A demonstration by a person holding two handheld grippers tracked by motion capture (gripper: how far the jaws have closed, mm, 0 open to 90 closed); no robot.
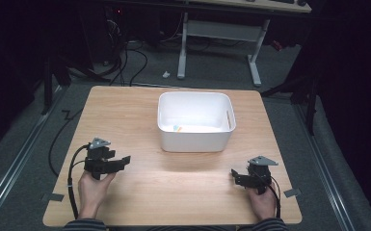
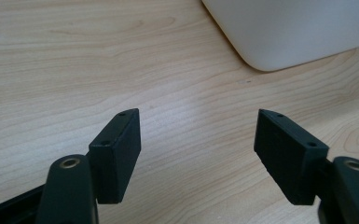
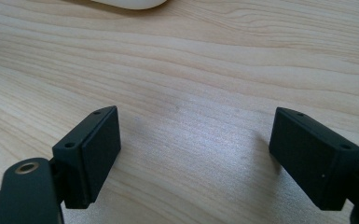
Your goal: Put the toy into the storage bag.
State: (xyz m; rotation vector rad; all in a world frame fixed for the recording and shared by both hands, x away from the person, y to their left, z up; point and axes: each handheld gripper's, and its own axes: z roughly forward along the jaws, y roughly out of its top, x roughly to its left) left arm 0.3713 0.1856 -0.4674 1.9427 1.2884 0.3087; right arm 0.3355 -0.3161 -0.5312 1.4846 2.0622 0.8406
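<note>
Both tools rest near the counter's [image 1: 139,192] front corners, left tool [image 1: 123,160] and right tool [image 1: 234,175] gaping apart, empty; white bin [image 1: 195,137] mid-counter holds something small, perhaps paper.

Left gripper [image 1: 120,161] and right gripper [image 1: 234,174], one per hand, well apart; jaws spread wide, tips pointing toward each other.
</note>
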